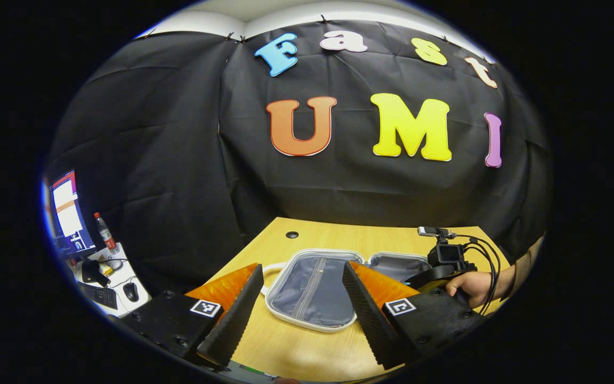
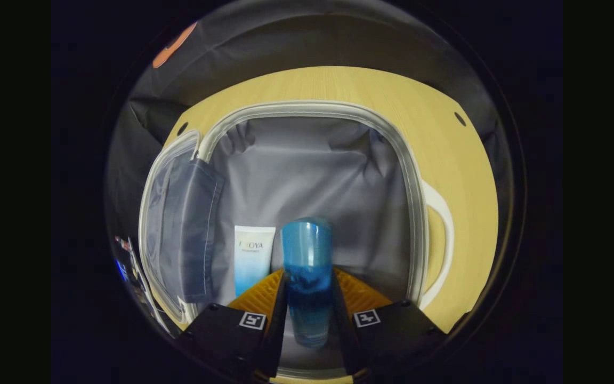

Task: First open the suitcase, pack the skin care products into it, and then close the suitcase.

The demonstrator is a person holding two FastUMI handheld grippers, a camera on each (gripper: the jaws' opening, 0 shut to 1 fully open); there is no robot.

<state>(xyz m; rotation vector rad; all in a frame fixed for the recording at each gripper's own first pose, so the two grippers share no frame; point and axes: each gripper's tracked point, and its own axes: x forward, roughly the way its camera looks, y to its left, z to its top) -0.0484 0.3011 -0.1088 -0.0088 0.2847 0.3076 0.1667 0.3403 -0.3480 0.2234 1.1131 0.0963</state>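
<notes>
The suitcase (image 1: 307,324) lies open on the wooden table, white-rimmed with grey lining. In the left gripper view its zipped lid (image 1: 312,290) is just beyond my left gripper (image 1: 303,269), which is open and holds nothing. A hand (image 1: 469,285) holds my right gripper (image 1: 448,256) over the other half (image 1: 397,264). In the right gripper view my right gripper (image 2: 308,277) is shut on a clear blue bottle (image 2: 307,245), above the grey lining (image 2: 307,170). A white and blue tube (image 2: 253,258) lies in that half, left of the bottle.
The wooden table (image 1: 296,352) has a cable hole (image 1: 292,234) near its back edge. The suitcase's white handle (image 2: 440,240) sticks out over the table on the right. A side desk (image 1: 120,282) with a monitor, keyboard, mouse and a bottle stands far left.
</notes>
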